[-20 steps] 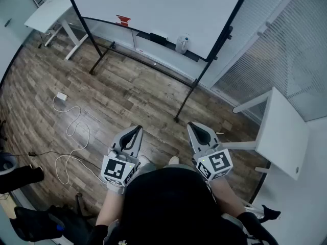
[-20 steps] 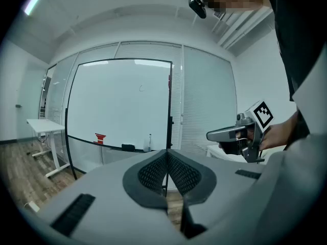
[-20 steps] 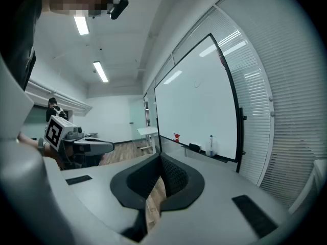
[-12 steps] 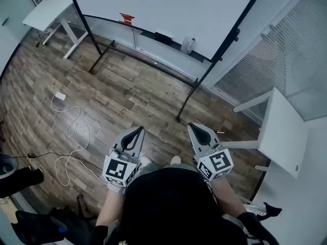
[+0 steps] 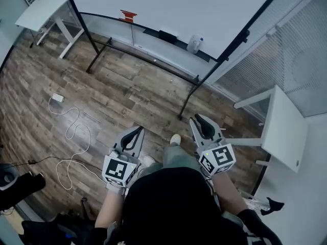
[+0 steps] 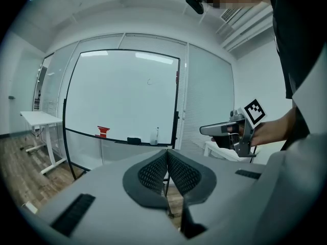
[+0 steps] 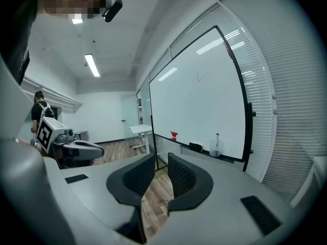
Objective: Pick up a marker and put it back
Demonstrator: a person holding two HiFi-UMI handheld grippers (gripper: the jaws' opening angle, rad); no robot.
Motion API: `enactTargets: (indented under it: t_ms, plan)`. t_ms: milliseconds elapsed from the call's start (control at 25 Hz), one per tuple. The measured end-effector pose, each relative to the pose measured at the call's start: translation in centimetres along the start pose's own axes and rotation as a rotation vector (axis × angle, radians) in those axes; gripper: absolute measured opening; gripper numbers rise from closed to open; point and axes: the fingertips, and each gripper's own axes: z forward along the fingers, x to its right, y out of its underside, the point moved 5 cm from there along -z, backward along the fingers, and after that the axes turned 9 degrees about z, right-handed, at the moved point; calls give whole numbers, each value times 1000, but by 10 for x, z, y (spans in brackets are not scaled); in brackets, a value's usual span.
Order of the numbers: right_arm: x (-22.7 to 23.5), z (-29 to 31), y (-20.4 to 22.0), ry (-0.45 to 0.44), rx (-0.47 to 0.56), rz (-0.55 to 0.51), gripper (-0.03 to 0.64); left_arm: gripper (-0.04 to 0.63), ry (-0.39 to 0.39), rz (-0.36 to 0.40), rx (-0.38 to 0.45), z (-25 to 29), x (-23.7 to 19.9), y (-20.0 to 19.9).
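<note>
A tall whiteboard (image 5: 168,4) on a black wheeled stand is ahead of me. Its ledge carries a red object (image 5: 126,16), a black eraser (image 5: 165,35) and a white spray bottle (image 5: 194,43). I cannot make out a marker from here. My left gripper (image 5: 138,129) is held low in front of the person's body, its jaws shut with nothing in them, pads meeting in the left gripper view (image 6: 166,152). My right gripper (image 5: 196,118) is held beside it, open, with bare floor showing between the pads (image 7: 180,175). Both point toward the board, well short of it.
A white desk (image 5: 283,129) stands close on the right, by the blinds. Another white table (image 5: 38,11) is at the far left. A white cable (image 5: 66,131) with an adapter (image 5: 57,98) lies on the wood floor. The board's black legs (image 5: 186,98) reach out across the floor.
The view has moved toward the whiteboard. A foot now shows ahead between the grippers, and the right gripper sits slightly further forward. Neither gripper's jaws have changed.
</note>
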Motion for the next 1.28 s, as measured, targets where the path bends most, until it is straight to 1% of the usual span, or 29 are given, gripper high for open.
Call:
enactTargets:
  t_ms: [80, 160, 320, 520, 760, 880, 1040, 1280]
  plan:
    - [11, 12, -1, 15, -2, 11, 87, 20, -6, -7, -17, 11, -11, 4]
    - [26, 26, -3, 29, -2, 25, 87, 20, 1, 5, -32, 27, -22, 8]
    - [72, 64, -12, 36, -8, 43, 87, 20, 7, 21, -38, 76, -45, 3]
    - [140, 119, -40, 27, -30, 50, 87, 20, -6, 12, -66, 153, -77, -19]
    - [221, 179, -67, 24, -40, 37, 92, 20, -53, 17, -91, 232, -103, -40]
    - [251, 205, -73, 23, -48, 22, 104, 20, -102, 0, -107, 254, -111, -43]
    - [282, 234, -73, 31, -67, 3, 126, 20, -127, 9, -116, 275, -115, -47]
    - [313, 271, -70, 33, -98, -13, 138, 21, -190, -43, -148, 288, -121, -42]
